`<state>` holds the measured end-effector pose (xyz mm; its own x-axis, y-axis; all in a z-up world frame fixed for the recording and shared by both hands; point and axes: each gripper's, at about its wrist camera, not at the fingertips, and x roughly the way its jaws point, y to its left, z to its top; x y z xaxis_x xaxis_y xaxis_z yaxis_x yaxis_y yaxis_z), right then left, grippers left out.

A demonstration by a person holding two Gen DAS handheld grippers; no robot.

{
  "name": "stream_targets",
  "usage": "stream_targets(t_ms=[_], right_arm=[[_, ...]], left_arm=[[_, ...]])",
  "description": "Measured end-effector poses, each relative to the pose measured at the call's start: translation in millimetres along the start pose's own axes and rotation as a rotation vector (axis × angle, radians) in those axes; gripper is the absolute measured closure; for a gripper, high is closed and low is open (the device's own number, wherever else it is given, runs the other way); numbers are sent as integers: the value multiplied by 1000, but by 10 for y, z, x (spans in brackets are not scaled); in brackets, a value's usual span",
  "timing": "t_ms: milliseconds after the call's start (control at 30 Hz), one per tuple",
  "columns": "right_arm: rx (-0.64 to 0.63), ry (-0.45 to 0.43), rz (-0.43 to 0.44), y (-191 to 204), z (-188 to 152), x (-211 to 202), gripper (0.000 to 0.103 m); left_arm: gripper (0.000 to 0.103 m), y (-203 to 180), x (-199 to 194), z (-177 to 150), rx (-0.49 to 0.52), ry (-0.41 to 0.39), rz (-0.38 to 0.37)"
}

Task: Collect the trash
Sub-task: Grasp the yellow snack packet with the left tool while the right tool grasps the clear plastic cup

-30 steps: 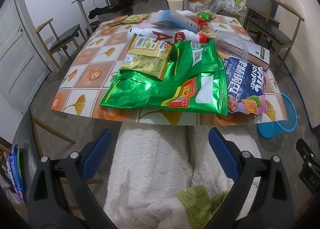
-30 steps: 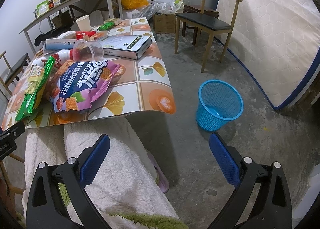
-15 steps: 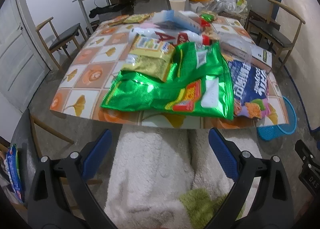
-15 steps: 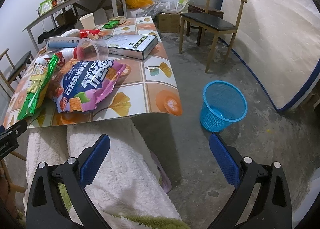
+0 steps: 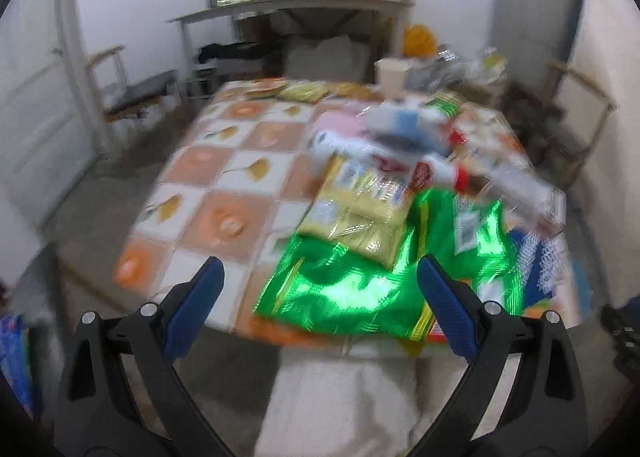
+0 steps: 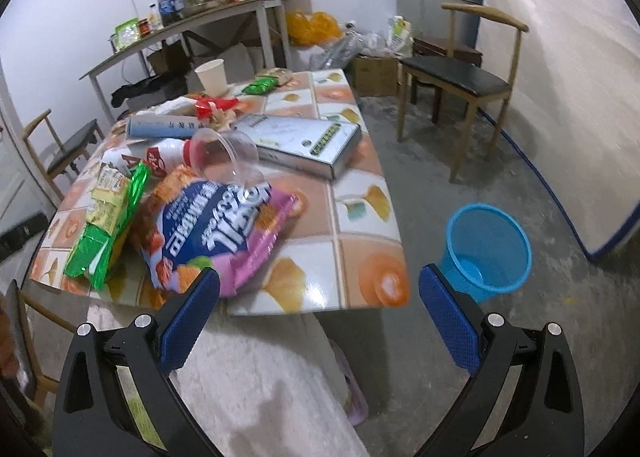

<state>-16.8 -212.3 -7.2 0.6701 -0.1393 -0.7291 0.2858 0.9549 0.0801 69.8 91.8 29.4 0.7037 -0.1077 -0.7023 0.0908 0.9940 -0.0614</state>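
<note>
Snack wrappers are heaped on a tiled table (image 5: 216,185) (image 6: 360,213). A big green foil bag (image 5: 360,281) (image 6: 96,241) lies at the near edge with a yellow packet (image 5: 360,213) on it. A blue-and-pink chip bag (image 6: 216,229) lies beside them, a clear plastic cup (image 6: 228,157) tipped over behind it. My left gripper (image 5: 318,289) is open just short of the green bag. My right gripper (image 6: 318,303) is open near the table's front right corner. A blue mesh bin (image 6: 488,253) stands on the floor to the right.
Farther back lie a white bottle with a red cap (image 5: 380,153), a flat white box (image 6: 308,141) and a paper cup (image 6: 211,75). Wooden chairs (image 6: 460,81) (image 5: 132,89) stand on both sides. A person's white fleece-covered legs (image 6: 264,389) fill the foreground.
Both grippers have moved forward and up toward the table. The left view has swung left and is motion-blurred. Nothing has been picked up.
</note>
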Motion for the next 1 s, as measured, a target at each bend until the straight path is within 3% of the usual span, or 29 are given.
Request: stream_targets(t_ms=[67, 133, 200, 300, 400, 500, 733, 867, 1000], right_arm=[[-11, -13, 15, 16, 68, 30, 6], [-27, -31, 29, 32, 139, 61, 6], [-39, -45, 40, 54, 198, 81, 6], [-48, -46, 50, 61, 295, 154, 6], [-35, -13, 70, 25, 385, 268, 6], [-17, 15, 89, -18, 468, 378, 6], [33, 20, 177, -66, 827, 521, 6], [24, 11, 213, 16, 998, 584, 6], [40, 52, 255, 98, 1072, 728, 6]], left_arm=[[10, 127, 92, 109, -37, 38, -133], [10, 214, 188, 211, -83, 75, -196], [10, 220, 247, 311, -76, 63, -191], [10, 105, 337, 419, 34, 6, -168], [10, 94, 567, 526, 73, 17, -158], [10, 205, 882, 622, 37, 70, -183], [34, 581, 1603, 657, -147, 263, -330], [40, 611, 1695, 649, -138, 260, -363], [59, 593, 1736, 648, -104, 257, -366]])
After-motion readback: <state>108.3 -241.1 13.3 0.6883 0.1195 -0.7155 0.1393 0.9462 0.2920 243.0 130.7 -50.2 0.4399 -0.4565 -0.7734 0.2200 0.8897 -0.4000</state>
